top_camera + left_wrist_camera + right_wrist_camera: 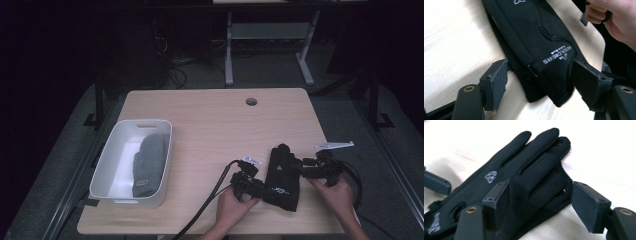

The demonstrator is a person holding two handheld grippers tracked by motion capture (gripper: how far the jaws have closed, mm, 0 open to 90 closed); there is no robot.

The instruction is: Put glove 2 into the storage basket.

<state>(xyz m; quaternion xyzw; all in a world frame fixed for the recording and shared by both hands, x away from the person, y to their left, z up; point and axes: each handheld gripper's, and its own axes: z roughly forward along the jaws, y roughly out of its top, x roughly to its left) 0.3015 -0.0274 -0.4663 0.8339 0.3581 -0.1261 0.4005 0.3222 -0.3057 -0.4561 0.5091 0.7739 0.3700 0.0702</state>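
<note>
Black glove (282, 175) lying lengthwise between two open, empty grippers, left (248, 182) at cuff, right (312, 170) at fingers.

wooden table (210, 120) in dark room, round cable hole (251, 101) near far edge. white bin (112, 165) at table's left, grey glove (150, 162) lying inside it along right wall. black glove (282, 175) flat on table near front right, fingers pointing away from person. left gripper (257, 187) at glove's cuff end, right gripper (305, 169) at glove's right edge; jaw gaps too small to judge. cable (210, 200) trails from left gripper off front edge.
</note>
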